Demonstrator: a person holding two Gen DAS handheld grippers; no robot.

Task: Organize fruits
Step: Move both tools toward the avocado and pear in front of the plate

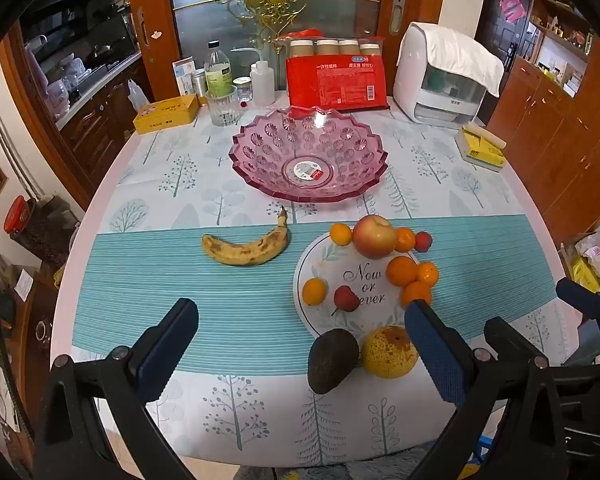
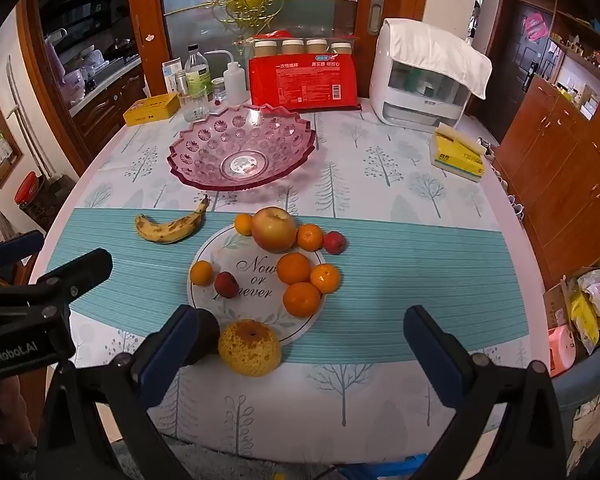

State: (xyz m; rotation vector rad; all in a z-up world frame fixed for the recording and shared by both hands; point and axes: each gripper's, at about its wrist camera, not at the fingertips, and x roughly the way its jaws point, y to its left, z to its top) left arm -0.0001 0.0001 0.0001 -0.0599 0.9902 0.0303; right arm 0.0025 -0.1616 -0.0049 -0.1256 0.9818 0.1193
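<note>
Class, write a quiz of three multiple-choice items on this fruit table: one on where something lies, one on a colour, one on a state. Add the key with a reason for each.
1. Where does the banana lie?
A. In the bowl
B. On the teal mat, left of the round printed mat
C. On the yellow tin

2. What colour is the glass fruit bowl?
A. Pink
B. Green
C. Clear blue

3. What state is the left gripper in?
A. Shut on the avocado
B. Shut on nothing
C. Open, holding nothing

Key:
1 B: the banana rests on the striped teal mat, apart from the other fruit on the round mat.
2 A: its patterned walls show pink in both views.
3 C: its jaws stand wide apart above the table, and the avocado lies untouched on the cloth.
</note>
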